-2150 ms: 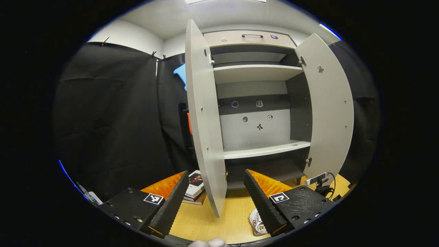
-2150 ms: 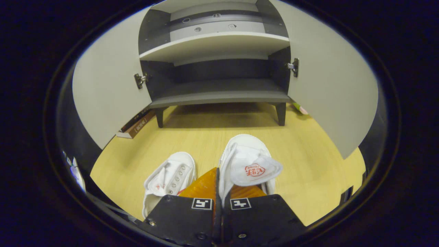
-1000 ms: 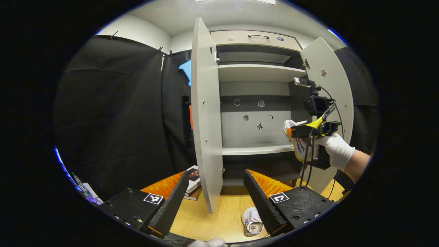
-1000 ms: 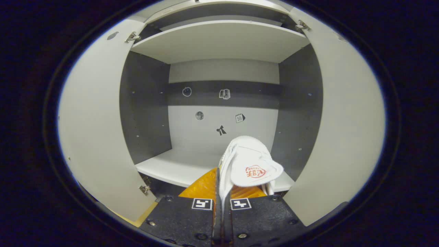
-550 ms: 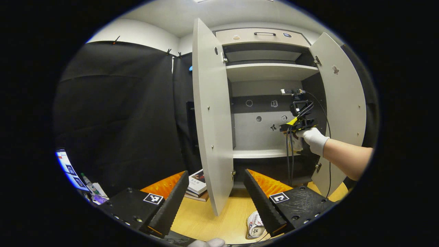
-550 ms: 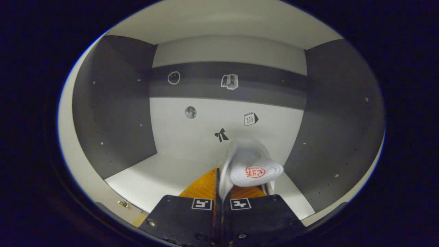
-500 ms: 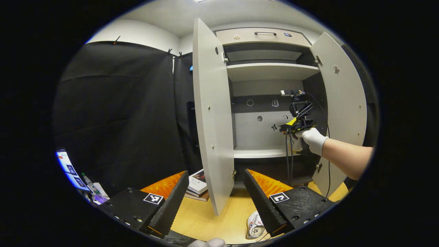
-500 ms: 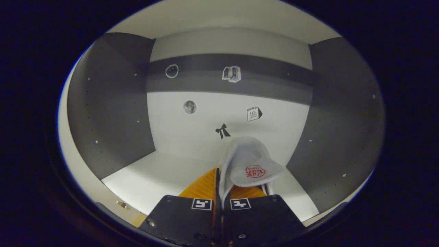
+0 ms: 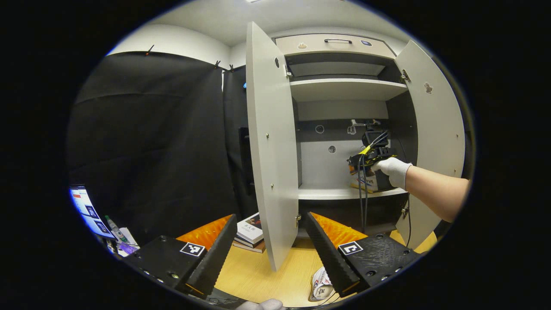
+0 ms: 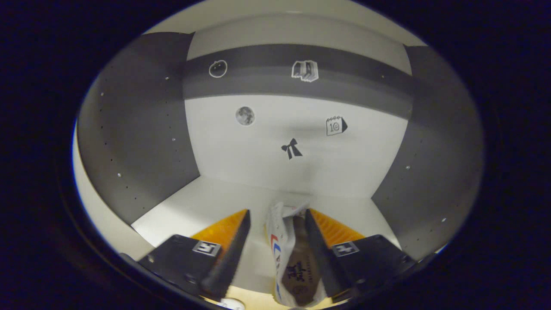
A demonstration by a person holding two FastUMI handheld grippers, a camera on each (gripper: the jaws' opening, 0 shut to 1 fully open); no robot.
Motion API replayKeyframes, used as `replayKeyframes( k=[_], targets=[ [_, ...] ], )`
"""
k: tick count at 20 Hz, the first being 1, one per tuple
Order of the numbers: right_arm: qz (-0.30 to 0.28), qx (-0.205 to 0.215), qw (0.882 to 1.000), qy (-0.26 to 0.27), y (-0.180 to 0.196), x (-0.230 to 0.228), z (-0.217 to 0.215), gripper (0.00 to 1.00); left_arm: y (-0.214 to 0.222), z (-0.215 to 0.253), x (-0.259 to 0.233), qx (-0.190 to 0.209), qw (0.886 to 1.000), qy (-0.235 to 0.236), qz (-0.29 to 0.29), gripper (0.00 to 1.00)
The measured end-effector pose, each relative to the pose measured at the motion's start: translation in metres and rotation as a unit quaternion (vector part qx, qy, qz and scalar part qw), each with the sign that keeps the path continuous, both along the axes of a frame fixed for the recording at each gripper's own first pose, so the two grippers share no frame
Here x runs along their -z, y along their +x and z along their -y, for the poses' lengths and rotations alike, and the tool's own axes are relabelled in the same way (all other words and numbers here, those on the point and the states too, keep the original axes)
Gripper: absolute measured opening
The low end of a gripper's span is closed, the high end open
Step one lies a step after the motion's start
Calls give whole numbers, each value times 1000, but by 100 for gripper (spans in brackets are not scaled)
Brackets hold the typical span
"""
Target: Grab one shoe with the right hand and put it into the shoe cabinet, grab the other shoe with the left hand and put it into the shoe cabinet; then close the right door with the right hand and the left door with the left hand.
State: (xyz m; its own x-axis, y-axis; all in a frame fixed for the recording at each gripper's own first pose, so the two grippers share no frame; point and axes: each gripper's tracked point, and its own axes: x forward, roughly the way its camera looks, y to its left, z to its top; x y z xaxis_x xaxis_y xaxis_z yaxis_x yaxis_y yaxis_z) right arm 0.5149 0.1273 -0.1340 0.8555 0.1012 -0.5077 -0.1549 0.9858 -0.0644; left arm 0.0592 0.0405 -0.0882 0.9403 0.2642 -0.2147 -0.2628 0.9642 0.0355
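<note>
- Shoe on the floor (image 9: pixel 319 286): partly hidden behind the left hand-held gripper (image 9: pixel 269 249), below the shoe cabinet (image 9: pixel 344 86).
- Shoe on the cabinet shelf (image 10: pixel 292 262): heel cut off by the lower edge.
- Books (image 9: pixel 249 230): partly hidden behind the cabinet's left door (image 9: pixel 269 142).

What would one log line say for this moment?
right gripper: open, first shoe on middle shelf | left gripper: open, idle | second shoe: on floor | doors: open
</note>
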Motion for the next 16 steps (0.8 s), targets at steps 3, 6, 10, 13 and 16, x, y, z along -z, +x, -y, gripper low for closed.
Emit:
replayKeyframes(
  k=[3,6,10,13,16],
  targets=[
    [1,6,1000,5,-11,-7,6,100,1,0,-2,8,1000,2,6,96],
    [16,20,1000,19,-23,-15,19,100,-2,-1,-6,17,1000,7,12,96],
    [64,27,997,40,-64,-43,32,100,-5,-2,-2,33,999,10,11,96],
    [108,30,993,44,-114,-69,45,100,-9,1,5,51,999,16,8,96],
    [146,26,987,59,-184,-83,52,100,-14,4,24,72,997,22,-4,100]
  ],
)
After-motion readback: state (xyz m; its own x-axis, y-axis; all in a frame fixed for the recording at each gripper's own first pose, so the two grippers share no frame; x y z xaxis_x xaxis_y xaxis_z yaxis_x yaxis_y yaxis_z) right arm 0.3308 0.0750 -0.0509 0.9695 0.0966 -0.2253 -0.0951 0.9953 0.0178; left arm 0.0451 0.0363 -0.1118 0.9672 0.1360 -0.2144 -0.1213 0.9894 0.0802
